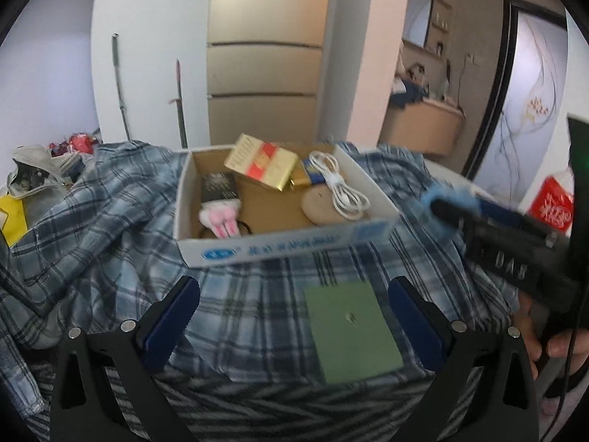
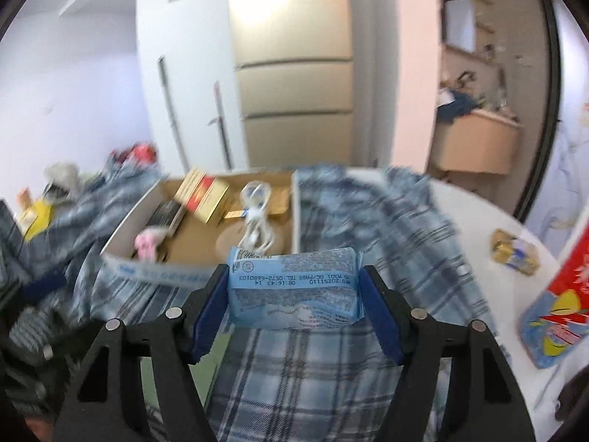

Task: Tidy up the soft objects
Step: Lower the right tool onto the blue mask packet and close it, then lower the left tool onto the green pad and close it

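From the left wrist, the left gripper gapes wide and empty over the plaid cloth, a green pad lying low between its fingers. The cardboard box sits mid-frame.

From the right wrist, the right gripper pinches a blue tissue pack at lower centre, lifted clear, probably bound for the box.

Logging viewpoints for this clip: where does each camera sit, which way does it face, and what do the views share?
Left wrist: on the left gripper, jaws open over a green card; faces the cardboard box; a hand shows lower right.
Right wrist: on the right gripper, shut on a blue tissue pack, facing the box.
Shared: box, plaid cloth, white cable, beige cabinet.
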`<state>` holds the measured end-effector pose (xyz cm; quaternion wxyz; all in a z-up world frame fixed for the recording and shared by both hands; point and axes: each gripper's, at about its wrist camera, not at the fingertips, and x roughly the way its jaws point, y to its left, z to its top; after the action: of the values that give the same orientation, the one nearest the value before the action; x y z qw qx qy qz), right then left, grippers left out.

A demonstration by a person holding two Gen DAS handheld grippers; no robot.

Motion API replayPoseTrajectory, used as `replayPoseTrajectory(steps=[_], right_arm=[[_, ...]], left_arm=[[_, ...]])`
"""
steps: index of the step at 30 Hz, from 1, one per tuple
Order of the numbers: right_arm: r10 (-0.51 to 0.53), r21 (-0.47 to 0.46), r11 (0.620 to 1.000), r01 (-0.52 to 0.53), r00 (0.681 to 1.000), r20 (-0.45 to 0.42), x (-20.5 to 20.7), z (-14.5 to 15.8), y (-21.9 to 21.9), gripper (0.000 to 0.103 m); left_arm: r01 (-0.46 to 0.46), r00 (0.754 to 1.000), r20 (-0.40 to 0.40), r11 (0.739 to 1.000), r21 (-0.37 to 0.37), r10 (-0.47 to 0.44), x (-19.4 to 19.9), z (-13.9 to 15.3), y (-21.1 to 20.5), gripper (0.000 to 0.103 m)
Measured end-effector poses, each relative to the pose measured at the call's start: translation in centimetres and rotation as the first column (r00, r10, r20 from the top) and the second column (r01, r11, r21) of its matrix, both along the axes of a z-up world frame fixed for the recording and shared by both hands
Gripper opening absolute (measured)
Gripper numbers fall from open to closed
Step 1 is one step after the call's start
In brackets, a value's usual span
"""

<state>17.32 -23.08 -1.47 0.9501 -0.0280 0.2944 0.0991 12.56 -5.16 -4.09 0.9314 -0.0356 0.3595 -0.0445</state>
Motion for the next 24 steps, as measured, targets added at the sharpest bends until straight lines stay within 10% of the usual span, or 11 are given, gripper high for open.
replayPoseTrajectory(steps=[9,24], right_arm=[[-0.06,-0.022,0.998,0.064,0.985,0.163,-2.3,2.4,-0.2,0.069],[-0.053,0.021,0.999,0.049,0.971,0.234,-3.8,3.8,-0.7,0.069]], left_arm=[[0.088,0.965,-0.249,0.996,0.01,-0.083,1.1,-2.5,-4.8,0.092],[0.097,0.915,-0.398,0.992,0.082,-0.056,2.8,-6.4,-7.1,0.09]])
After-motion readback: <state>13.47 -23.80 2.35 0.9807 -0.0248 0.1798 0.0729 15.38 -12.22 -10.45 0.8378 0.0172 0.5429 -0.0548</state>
